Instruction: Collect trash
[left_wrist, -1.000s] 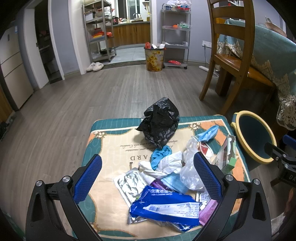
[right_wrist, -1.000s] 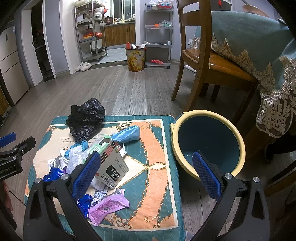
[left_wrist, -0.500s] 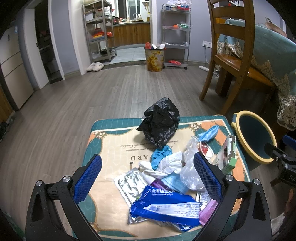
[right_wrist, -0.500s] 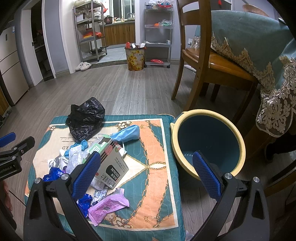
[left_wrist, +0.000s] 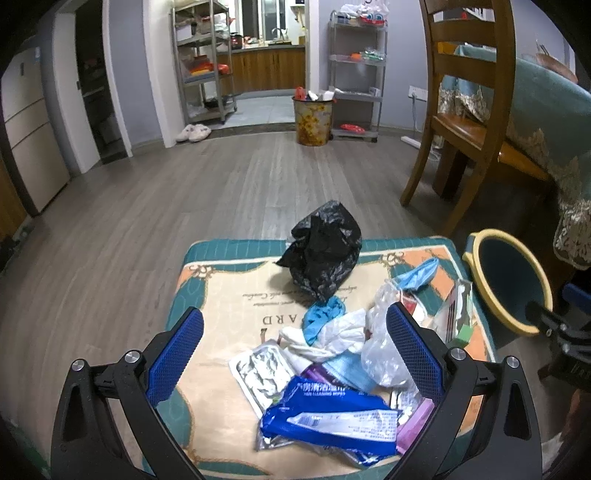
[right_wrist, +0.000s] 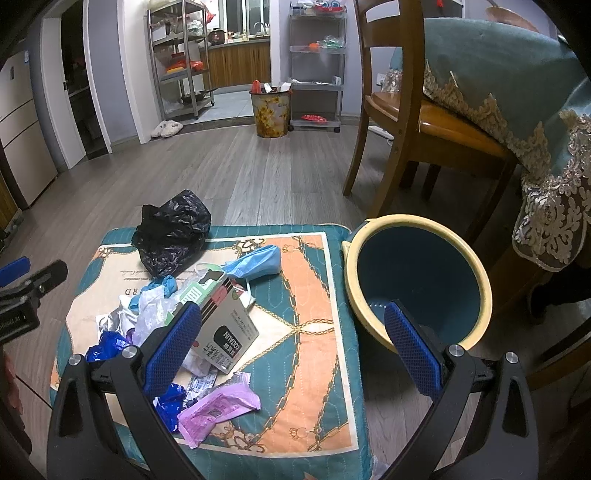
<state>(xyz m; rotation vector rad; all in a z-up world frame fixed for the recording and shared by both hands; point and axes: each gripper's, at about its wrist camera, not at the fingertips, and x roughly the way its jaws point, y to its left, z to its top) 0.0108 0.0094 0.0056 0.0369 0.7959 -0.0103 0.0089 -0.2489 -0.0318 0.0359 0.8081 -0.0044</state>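
Note:
A heap of trash lies on a patterned mat (left_wrist: 221, 295) (right_wrist: 306, 398): a crumpled black bag (left_wrist: 325, 251) (right_wrist: 171, 230), a blue wipes pack (left_wrist: 328, 417), a clear plastic bag (left_wrist: 382, 350), a blue face mask (right_wrist: 256, 260), a carton (right_wrist: 221, 321) and a purple wrapper (right_wrist: 218, 408). A blue bucket with a yellow rim (right_wrist: 417, 221) (left_wrist: 484, 236) stands right of the mat. My left gripper (left_wrist: 295, 350) hangs open over the near side of the heap. My right gripper (right_wrist: 293, 341) is open too, above the mat's right edge, beside the bucket.
A wooden chair (left_wrist: 469, 122) and a table with a teal lace-edged cloth (right_wrist: 517, 85) stand at the right. Far back are a flowered waste bin (left_wrist: 312, 118), metal shelf racks (left_wrist: 354, 66) and slippers (left_wrist: 194, 132). Bare wood floor lies left of the mat.

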